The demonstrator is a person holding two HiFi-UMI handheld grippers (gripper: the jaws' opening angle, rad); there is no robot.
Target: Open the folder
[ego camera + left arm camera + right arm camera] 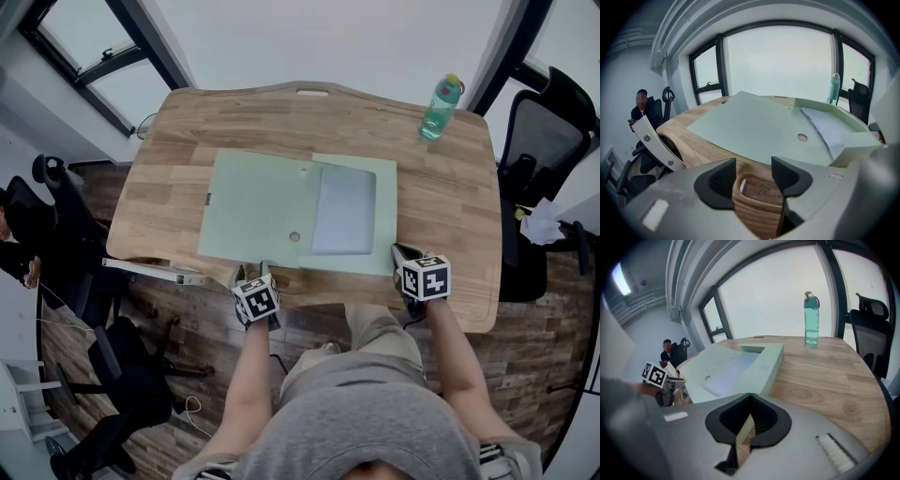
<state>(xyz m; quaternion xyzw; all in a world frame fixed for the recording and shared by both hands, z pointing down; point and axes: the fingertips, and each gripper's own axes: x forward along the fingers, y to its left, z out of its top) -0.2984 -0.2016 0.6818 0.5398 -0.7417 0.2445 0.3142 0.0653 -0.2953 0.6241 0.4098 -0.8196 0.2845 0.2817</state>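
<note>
A pale green folder (272,211) lies open on the wooden table (450,206). Its cover (754,126) is spread flat to the left, and white papers (345,211) show in the right half. At the table's front edge, just short of the cover, my left gripper (253,277) stands open; only the table edge shows between its pads (721,178). My right gripper (405,259) is at the folder's near right corner, shut on a thin green edge of the folder (740,366), which runs between its pads (761,420).
A green water bottle (441,108) stands at the table's far right. Black office chairs (548,141) stand to the right and to the left (56,202). A person (642,108) sits beyond the table's left end. Windows run behind the table.
</note>
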